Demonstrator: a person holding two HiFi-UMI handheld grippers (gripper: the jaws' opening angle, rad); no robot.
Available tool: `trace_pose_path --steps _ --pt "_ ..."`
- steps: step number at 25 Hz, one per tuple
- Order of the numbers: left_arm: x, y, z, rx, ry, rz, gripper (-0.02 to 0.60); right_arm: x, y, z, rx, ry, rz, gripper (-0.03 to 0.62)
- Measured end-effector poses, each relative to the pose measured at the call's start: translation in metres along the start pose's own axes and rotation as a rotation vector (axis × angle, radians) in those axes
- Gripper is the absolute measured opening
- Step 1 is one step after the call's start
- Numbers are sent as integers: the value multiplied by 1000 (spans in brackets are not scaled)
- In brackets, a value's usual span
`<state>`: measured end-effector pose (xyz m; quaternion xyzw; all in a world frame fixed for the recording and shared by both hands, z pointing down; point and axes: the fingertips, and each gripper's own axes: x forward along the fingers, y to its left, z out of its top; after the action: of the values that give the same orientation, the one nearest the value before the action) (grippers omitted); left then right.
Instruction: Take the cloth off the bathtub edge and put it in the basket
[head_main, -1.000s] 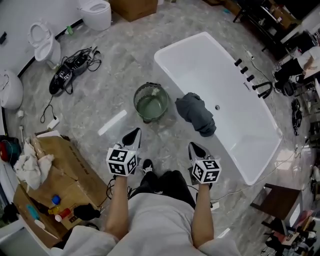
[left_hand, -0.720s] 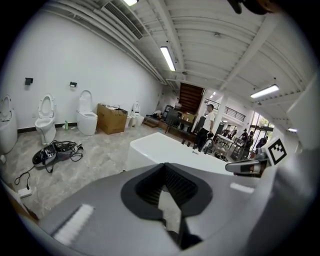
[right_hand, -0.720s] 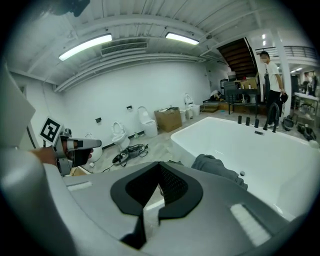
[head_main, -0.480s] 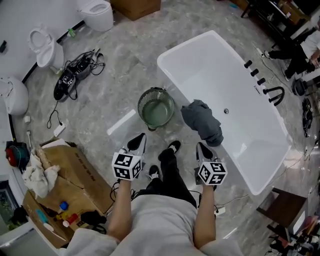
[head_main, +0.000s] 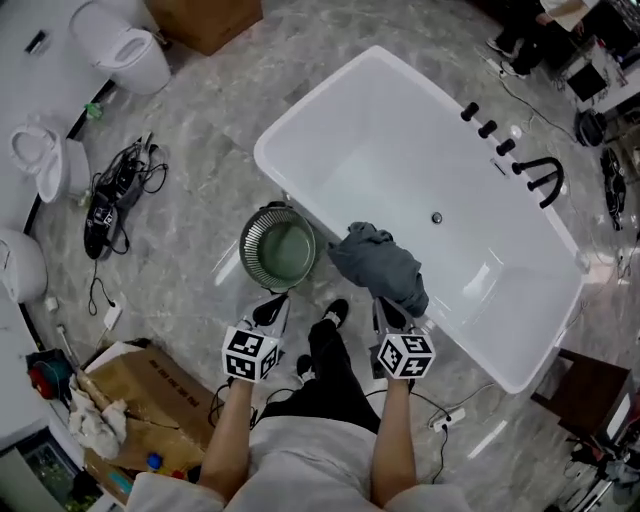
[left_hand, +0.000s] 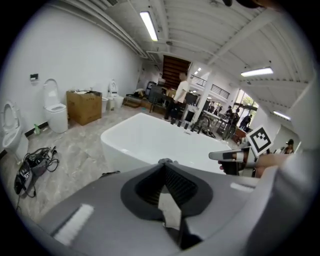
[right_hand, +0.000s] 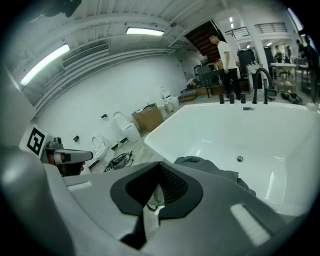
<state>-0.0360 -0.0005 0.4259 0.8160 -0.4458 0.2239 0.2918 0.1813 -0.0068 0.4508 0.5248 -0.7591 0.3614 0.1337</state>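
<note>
Nothing looks done yet: the grey cloth (head_main: 380, 265) lies draped over the near rim of the white bathtub (head_main: 400, 130), beside the floor basket (head_main: 246, 250), with the left claw (head_main: 272, 304) and right claw (head_main: 386, 308) both closed, empty.

Grey marbled stone floor (head_main: 200, 140) carries a white oval bathtub (head_main: 400, 140), a round dark mesh basket (head_main: 283, 250) just beside it, tangled black cables (head_main: 112, 192), a white toilet (head_main: 125, 45) and a brown cardboard box (head_main: 135, 385).

Dark grey cloth (head_main: 378, 266) bunched over bathtub (head_main: 420, 180) edge, round basket (head_main: 278, 248) beside
</note>
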Motion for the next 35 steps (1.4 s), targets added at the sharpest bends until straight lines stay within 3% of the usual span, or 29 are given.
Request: trace_pose_path --steps 6,10,14,17,19,22,25,28,30,34,35 --pt "104 -19 -9 49 152 -155 59 17 -72 -14 80 37 -126 -4" --pt "167 -28 -29 161 233 -217 71 21 -126 -47 108 79 -211 -3" --pt "219 -26 -46 261 271 -256 160 38 -172 -74 127 80 -252 38" --pt "249 -32 -59 345 296 -314 267 51 -191 -83 55 92 -233 153" --pt "262 -33 -71 443 337 -344 347 59 -199 -95 -51 147 -217 276" --pt "281 -29 -83 645 385 -360 430 71 -210 -132 -265 319 -173 419" --pt "300 -33 -92 867 411 -411 490 81 -221 -156 -418 482 -125 492" --pt "322 -36 -105 1096 453 -462 523 101 -227 -166 -470 556 -79 494" --pt "335 -41 -117 1197 487 -494 526 114 -225 -166 -476 557 -68 492" --pt "356 -50 -131 1277 538 -522 526 143 -209 -158 -498 534 -61 484" --pt "360 -53 -131 1277 538 -522 526 148 -205 -154 -520 523 -65 437"
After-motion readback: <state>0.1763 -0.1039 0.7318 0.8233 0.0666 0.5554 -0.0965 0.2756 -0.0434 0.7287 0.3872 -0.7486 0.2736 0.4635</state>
